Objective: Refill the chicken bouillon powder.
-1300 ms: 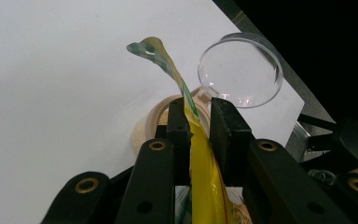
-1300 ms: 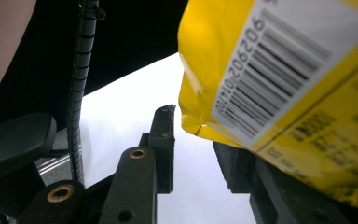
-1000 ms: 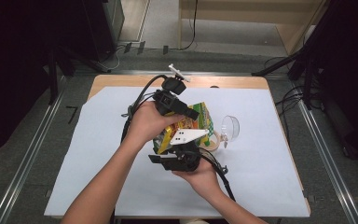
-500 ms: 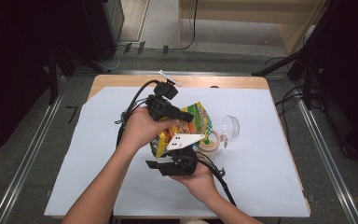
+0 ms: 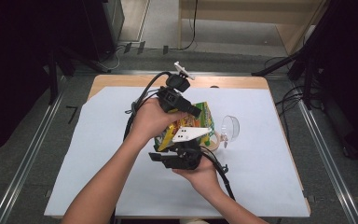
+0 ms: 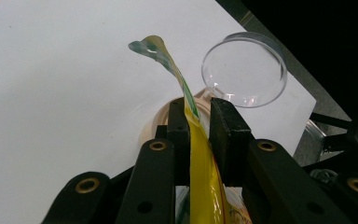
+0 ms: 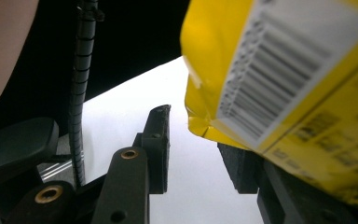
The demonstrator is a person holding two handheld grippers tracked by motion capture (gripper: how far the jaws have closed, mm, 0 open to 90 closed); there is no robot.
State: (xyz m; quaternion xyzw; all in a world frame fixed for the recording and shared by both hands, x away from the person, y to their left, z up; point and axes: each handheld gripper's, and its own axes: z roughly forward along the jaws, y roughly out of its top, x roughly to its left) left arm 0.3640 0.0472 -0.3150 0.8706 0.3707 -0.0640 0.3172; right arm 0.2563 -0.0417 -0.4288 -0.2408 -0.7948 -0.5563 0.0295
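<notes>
High view has the tabletop [image 5: 261,186] under a big white sheet, and pretty much everything is bunched up in the middle of it. Biggest item in play is the yellow snack bag [image 5: 191,125], held up off the sheet between the two hands. Next to it on the right a clear glass [image 5: 230,128] lies on its side, with a roll of tape [image 5: 213,140] sitting just beside the bag's lower edge.

The left tongs [image 6: 199,116] are clamped on the bag's top edge: in the left gripper view the yellow film runs straight up between the two black pads, and a crinkled corner of it sticks out past the tips toward the glass [image 6: 244,70].

The right tongs [image 7: 200,154] are a different story. In the right gripper view their pads stand apart with white sheet visible between them, and they have just been closing a bit. The bag [image 7: 279,79], barcode side facing, hangs over the right-hand pad, not pinched.
</notes>
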